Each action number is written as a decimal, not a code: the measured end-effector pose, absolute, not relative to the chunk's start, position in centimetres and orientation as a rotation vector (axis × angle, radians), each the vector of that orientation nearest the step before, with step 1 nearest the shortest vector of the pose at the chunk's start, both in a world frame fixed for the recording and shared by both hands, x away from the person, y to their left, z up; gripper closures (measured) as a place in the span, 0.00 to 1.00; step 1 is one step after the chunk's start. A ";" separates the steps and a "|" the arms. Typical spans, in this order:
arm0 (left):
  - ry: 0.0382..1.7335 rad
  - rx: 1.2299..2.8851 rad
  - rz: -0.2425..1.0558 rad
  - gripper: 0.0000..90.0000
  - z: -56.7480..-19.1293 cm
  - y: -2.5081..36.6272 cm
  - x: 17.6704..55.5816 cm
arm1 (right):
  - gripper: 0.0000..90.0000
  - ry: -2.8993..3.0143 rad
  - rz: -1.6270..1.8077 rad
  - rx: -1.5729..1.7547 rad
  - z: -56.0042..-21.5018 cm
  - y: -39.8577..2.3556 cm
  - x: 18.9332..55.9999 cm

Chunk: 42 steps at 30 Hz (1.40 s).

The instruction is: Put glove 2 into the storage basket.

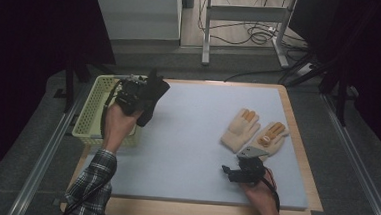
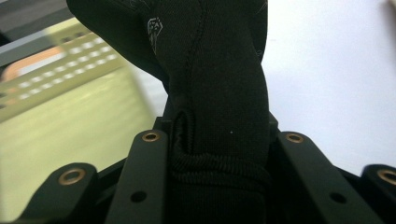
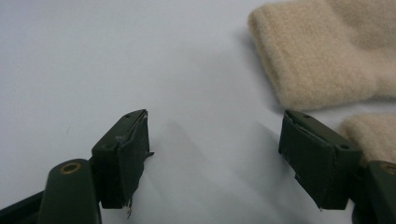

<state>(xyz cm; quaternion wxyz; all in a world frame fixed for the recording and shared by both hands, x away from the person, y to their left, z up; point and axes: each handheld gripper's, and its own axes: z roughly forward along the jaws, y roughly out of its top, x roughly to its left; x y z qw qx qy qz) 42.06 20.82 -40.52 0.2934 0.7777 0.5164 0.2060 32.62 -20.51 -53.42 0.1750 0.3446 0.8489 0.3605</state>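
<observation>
A black glove (image 1: 154, 98) hangs from my left gripper (image 1: 140, 98), held above the left edge of the white mat beside the yellow basket (image 1: 92, 112). In the left gripper view the black glove (image 2: 215, 93) is clamped by its knit cuff between the two jaws. Two beige gloves with orange fingertips lie flat at the mat's right: one (image 1: 241, 128) to the left, the other (image 1: 273, 136) beside it. My right gripper (image 1: 230, 172) rests low on the mat just in front of them, open with nothing between its jaws. The right gripper view shows a beige cuff (image 3: 322, 65) just beyond the right gripper (image 3: 215, 158).
The white foam mat (image 1: 191, 137) covers a wooden table. The yellow perforated basket stands off its left edge. Beyond the table are a desk frame (image 1: 243, 30) and cables on the floor; dark curtains flank both sides.
</observation>
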 end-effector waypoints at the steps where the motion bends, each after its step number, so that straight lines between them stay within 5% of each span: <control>1: 1.392 2.065 0.556 0.75 -40.5 21.4 42.1 | 0.27 2.406 1.021 0.976 -53.4 -20.5 32.6; 21: 1.621 1.918 0.600 0.73 -43.5 32.5 42.8 | 0.27 2.405 1.022 0.977 -53.4 -20.5 32.6; 42: 1.703 2.116 0.502 0.70 -49.5 34.1 46.4 | 0.27 2.405 1.023 0.977 -53.4 -20.5 32.6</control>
